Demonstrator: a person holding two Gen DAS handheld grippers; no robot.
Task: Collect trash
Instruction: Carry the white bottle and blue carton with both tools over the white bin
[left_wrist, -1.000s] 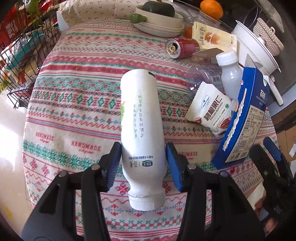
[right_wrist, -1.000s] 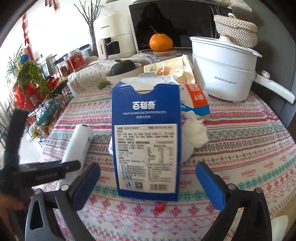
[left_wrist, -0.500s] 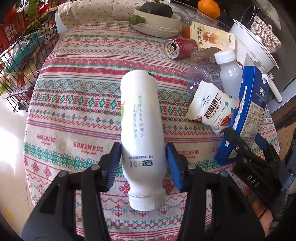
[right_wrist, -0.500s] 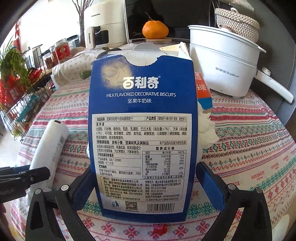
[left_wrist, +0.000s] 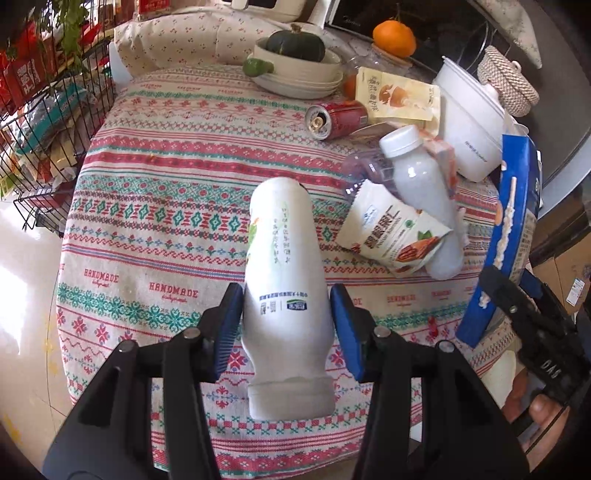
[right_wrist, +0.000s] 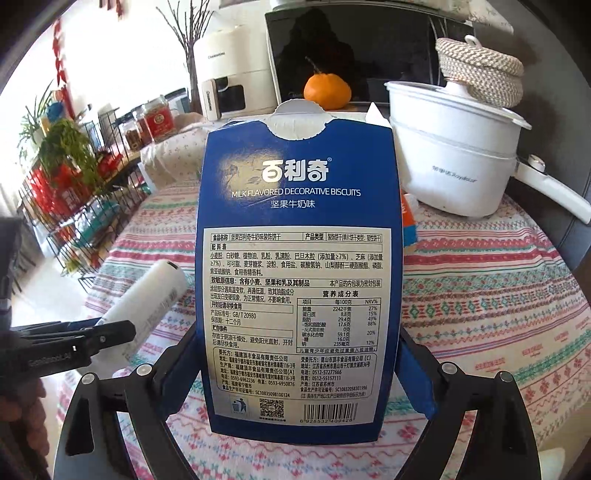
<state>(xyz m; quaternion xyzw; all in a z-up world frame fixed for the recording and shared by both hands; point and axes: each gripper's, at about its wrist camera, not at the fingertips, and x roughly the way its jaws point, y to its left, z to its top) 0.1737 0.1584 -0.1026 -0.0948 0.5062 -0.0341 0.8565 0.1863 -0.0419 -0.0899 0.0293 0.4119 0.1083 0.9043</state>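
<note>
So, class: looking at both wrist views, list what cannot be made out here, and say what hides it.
- Right view: the biscuit box hides the table's middle and the right tongs' pads.
- Left view: the white bottle's label front faces away.
- Left view: the snack pouch covers part of the capped bottle.

2 bottles (left_wrist: 286, 291), 1 can (left_wrist: 334, 119), 1 box (right_wrist: 297, 277) (blue), 2 pouches (left_wrist: 391, 234).

Round table (left_wrist: 122, 206) draped in a cloth patterned with red and green bands. Lying directly on it: toppled red drink can (left_wrist: 334, 119), stacked cream dishes (left_wrist: 295, 79), yellow snack pouch (left_wrist: 399, 98), white electric pot (right_wrist: 452, 162), white snack pouch (left_wrist: 391, 234).
</note>
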